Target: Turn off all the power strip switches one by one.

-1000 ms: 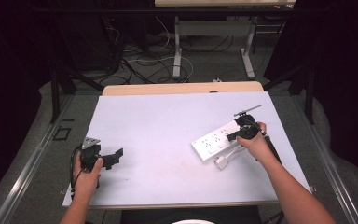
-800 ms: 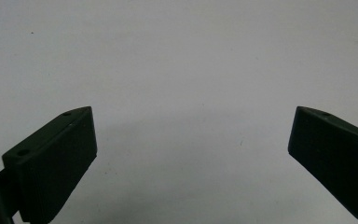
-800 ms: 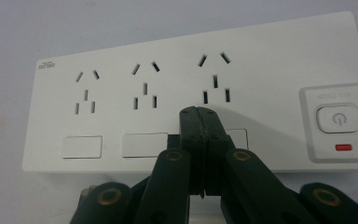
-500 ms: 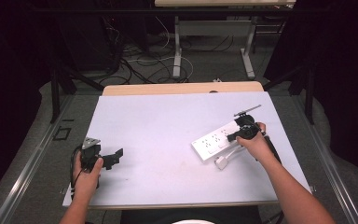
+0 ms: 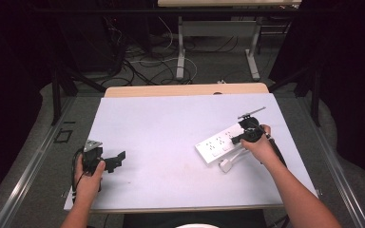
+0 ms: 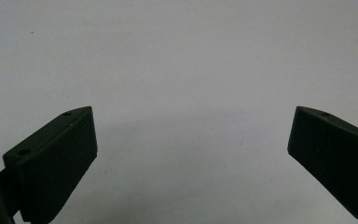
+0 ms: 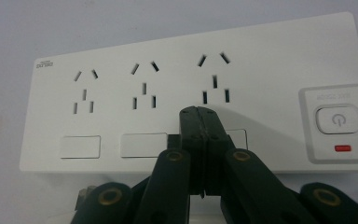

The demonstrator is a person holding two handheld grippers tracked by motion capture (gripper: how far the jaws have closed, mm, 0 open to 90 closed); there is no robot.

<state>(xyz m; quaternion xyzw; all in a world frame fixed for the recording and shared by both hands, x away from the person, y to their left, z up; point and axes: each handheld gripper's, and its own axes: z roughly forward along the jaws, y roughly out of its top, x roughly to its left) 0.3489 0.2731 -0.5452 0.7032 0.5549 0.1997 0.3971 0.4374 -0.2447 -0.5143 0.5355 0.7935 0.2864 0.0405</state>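
Near edge, L side of the white table (image 5: 171, 123): left gripper (image 5: 116, 159) in person's left hand (image 5: 88, 178), jaws wide apart w/ nothing btwn them, just bare tabletop in the left gripper view (image 6: 191, 135). R side, a bit farther in: right hand (image 5: 261, 147) w/ right gripper (image 5: 235, 139), jaws pressed together, tips (image 7: 199, 112) over the white power strip (image 7: 168, 93) by its third socket group; can't tell if touching. Strip lies flat, angled, on table's R half (image 5: 218, 144); 3 socket groups, rocker switches, power button (image 7: 338, 120) w/ red light. White plug (image 5: 225, 165) just beside strip's near end. Beyond the table: floor cables (image 5: 147, 61).
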